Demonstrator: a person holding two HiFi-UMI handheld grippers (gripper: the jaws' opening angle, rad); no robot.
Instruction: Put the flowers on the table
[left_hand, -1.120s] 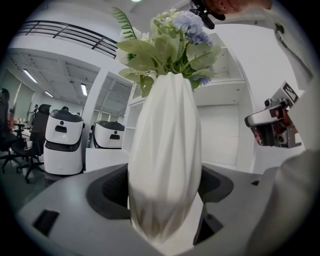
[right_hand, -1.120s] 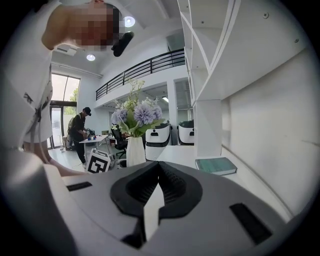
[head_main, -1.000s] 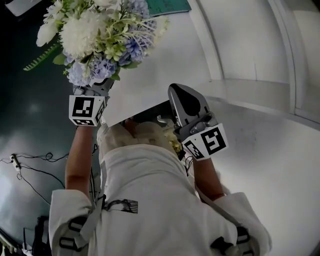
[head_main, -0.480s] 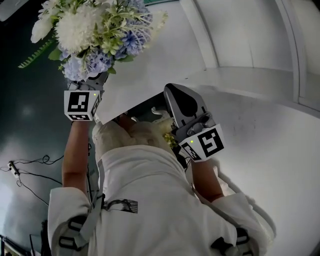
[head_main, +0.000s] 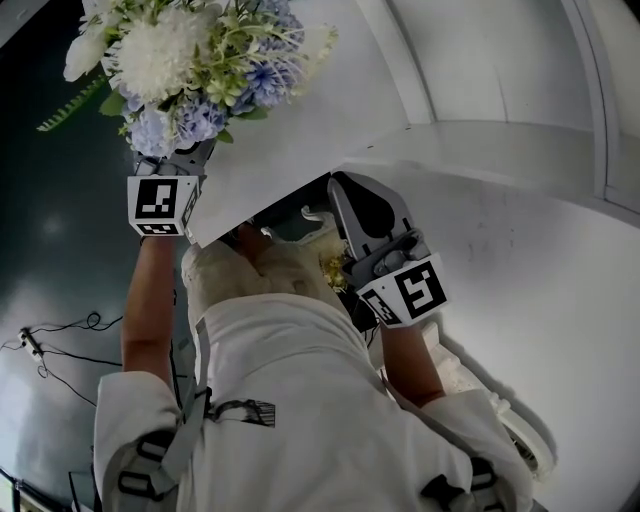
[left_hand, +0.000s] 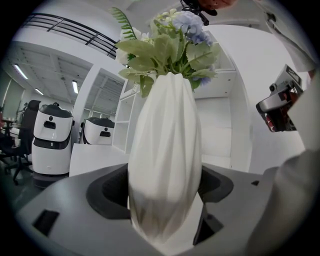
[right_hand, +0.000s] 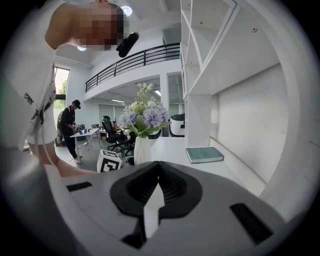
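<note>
A bunch of white and blue flowers (head_main: 190, 60) stands in a ribbed white vase (left_hand: 165, 160). My left gripper (left_hand: 165, 200) is shut on the vase's lower body, one dark pad on each side. In the head view the blooms hide the vase and the jaws above the left gripper's marker cube (head_main: 160, 205). The vase hangs at the left edge of the white table (head_main: 330, 110); whether it touches the top I cannot tell. My right gripper (head_main: 347, 188) is shut and empty, near the table's front edge, pointing at the vase (right_hand: 141, 150).
A green book (right_hand: 205, 154) lies on the table near white shelving (right_hand: 200, 60). Two white robots (left_hand: 52, 137) stand beyond the table. Office chairs and a person (right_hand: 69, 129) are far off. Cables (head_main: 60, 335) trail over the dark floor on the left.
My left gripper has carried the flowers a little up and forward in the head view. The right gripper has barely moved.
</note>
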